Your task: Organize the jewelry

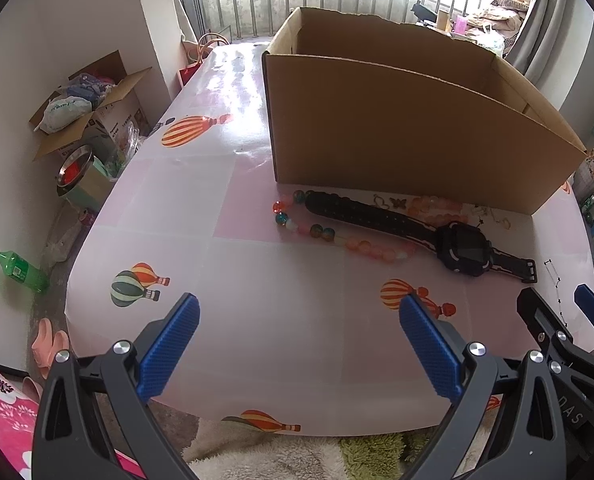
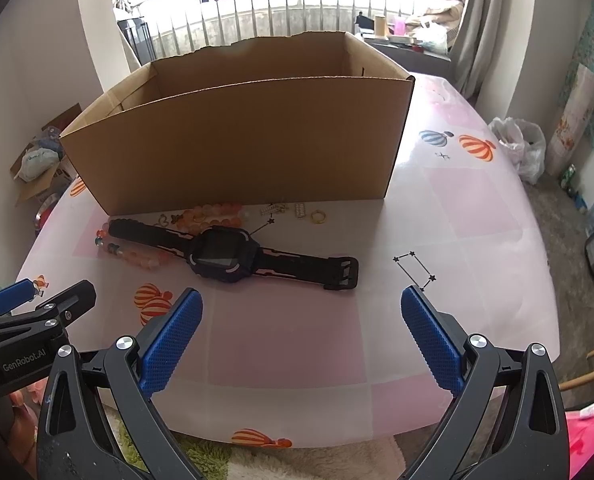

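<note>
A black watch (image 1: 449, 240) (image 2: 229, 254) lies flat on the table in front of an open cardboard box (image 1: 409, 128) (image 2: 241, 136). A string of orange, pink and teal beads (image 1: 337, 236) (image 2: 137, 256) lies under and around its strap. Small gold pieces (image 2: 297, 210) and a gold ring (image 2: 318, 216) lie by the box's front wall. My left gripper (image 1: 299, 312) is open and empty, short of the beads. My right gripper (image 2: 301, 304) is open and empty, just short of the watch strap (image 2: 337, 270). The box's inside is hidden.
The table (image 1: 257, 280) has a pink and white balloon-print cover. A thin black star chain (image 2: 415, 268) lies on it at the right. The floor at the left holds a green bottle (image 1: 21, 272) and a full carton (image 1: 85, 112). A white bag (image 2: 521, 148) sits at the right.
</note>
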Available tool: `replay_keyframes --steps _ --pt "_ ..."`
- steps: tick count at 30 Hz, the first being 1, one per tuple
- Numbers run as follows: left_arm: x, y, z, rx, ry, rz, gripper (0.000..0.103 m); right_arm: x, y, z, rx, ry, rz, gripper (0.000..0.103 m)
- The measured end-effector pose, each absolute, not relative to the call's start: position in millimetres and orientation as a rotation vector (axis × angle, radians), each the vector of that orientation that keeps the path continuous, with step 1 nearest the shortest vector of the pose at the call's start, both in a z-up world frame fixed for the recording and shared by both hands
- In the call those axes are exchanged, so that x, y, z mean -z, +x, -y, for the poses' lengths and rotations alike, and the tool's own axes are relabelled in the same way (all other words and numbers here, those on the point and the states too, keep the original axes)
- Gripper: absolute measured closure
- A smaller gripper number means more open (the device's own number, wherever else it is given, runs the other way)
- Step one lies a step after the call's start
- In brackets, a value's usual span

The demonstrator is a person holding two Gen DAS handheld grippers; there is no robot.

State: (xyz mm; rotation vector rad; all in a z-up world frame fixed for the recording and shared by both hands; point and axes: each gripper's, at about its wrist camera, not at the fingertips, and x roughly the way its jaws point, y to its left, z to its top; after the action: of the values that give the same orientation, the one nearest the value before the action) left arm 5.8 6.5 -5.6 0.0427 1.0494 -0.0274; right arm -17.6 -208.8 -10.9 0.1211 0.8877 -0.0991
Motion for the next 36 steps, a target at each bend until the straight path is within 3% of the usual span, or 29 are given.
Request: replay_keyframes --steps 36 --pt "34.2 18.6 -21.5 -0.007 0.036 -1.111 0.005 16.2 -7.7 206.0 0.095 0.107 -0.903 0.008"
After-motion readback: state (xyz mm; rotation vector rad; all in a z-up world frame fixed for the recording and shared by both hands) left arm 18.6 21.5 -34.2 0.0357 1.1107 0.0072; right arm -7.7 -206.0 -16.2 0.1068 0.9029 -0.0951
